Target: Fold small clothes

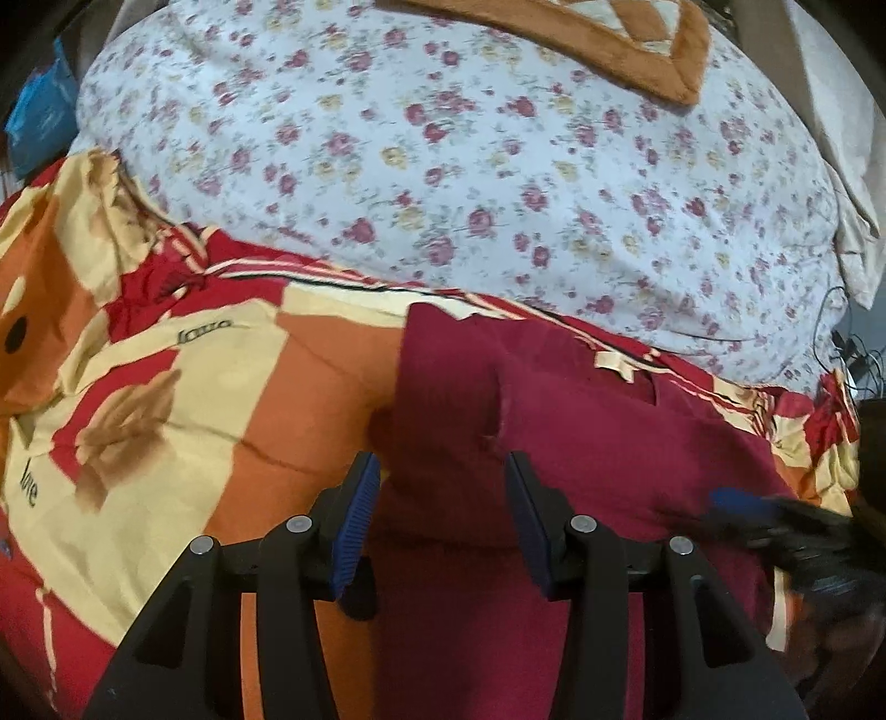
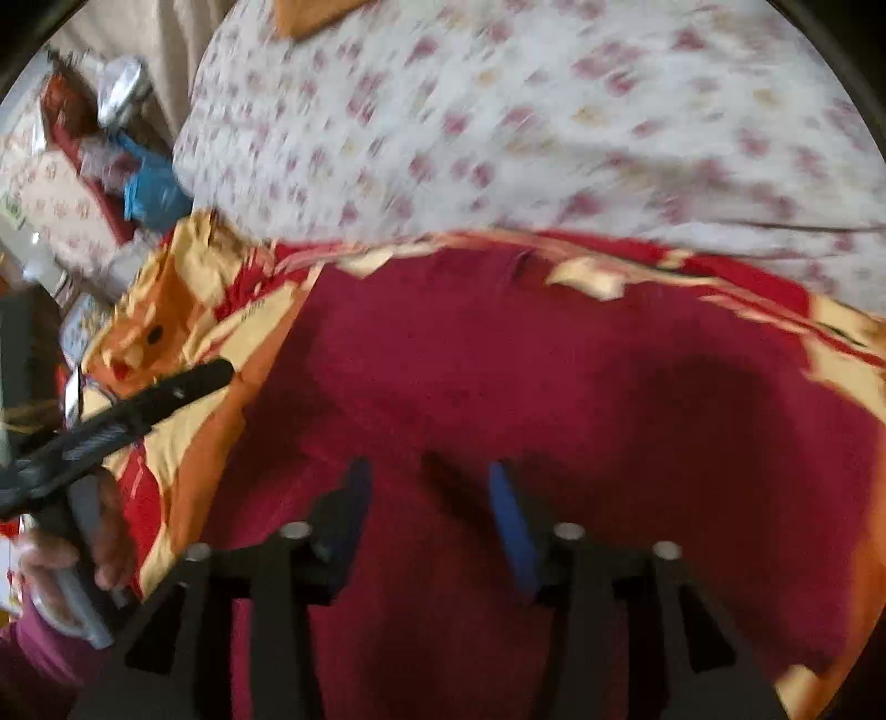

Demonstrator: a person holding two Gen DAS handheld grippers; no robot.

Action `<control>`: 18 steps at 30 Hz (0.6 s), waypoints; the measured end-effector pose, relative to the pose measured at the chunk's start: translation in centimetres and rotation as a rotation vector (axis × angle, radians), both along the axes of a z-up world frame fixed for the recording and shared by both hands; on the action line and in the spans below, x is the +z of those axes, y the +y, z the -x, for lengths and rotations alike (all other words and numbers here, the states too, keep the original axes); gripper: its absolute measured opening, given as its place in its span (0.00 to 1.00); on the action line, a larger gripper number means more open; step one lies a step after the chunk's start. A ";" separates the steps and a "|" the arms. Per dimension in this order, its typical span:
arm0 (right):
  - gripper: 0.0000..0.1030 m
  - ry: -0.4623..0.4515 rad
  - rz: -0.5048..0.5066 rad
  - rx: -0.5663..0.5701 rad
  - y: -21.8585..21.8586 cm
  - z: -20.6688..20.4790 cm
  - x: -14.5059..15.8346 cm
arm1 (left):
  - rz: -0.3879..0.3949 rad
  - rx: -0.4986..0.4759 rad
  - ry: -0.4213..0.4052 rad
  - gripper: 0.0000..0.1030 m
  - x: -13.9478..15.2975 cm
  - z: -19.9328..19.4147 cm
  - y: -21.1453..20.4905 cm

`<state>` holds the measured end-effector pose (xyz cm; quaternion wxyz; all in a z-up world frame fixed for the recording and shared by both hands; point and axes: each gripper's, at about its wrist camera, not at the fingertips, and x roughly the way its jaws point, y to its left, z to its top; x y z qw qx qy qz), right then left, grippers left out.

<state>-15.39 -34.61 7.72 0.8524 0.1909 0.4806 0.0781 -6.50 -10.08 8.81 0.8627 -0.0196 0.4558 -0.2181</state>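
A maroon garment [image 1: 581, 421] lies spread on a red, orange and cream patterned bedcover [image 1: 183, 387]. Its left part is folded over, with a fold edge running up the middle. My left gripper [image 1: 443, 471] is open, its blue-padded jaws above the garment's near left edge, holding nothing. In the right wrist view the garment [image 2: 554, 376] fills the centre. My right gripper [image 2: 426, 476] is open above it and empty. The right gripper also shows blurred at the right of the left wrist view [image 1: 775, 526]. The left gripper shows at the left of the right wrist view [image 2: 138, 404].
A white floral quilt [image 1: 470, 166] is bunched up just behind the garment. An orange-bordered blanket [image 1: 609, 39] lies on top of it. Blue bags and clutter [image 2: 144, 183] sit beyond the bed's left edge. Dark cables [image 1: 847, 343] lie at the right.
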 end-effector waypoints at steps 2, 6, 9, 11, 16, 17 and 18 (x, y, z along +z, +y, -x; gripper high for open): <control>0.65 -0.056 -0.003 -0.062 -2.9 2.7 2.0 | 0.004 -0.019 0.003 0.36 0.0 -0.2 -1.0; 0.71 -0.086 0.065 -0.196 -7.9 7.0 3.8 | -0.061 -0.045 0.010 0.36 -1.0 -1.5 -4.2; 0.71 -0.077 0.077 -0.288 -11.0 9.9 3.8 | -0.128 -0.062 0.038 0.36 -2.4 -2.5 -6.4; 0.71 -0.051 0.056 -0.351 -13.0 11.6 3.0 | -0.152 -0.088 0.062 0.28 -3.6 -3.1 -7.9; 0.71 -0.013 -0.015 -0.413 -15.0 13.1 1.4 | -0.139 -0.107 0.020 0.06 -2.3 -2.7 -8.8; 0.71 -0.019 -0.006 -0.416 -15.0 13.2 1.5 | -0.116 -0.112 -0.012 0.06 -1.2 -2.4 -8.4; 0.71 -0.027 0.003 -0.416 -15.0 13.3 1.6 | -0.088 -0.111 -0.042 0.06 0.1 -2.1 -7.8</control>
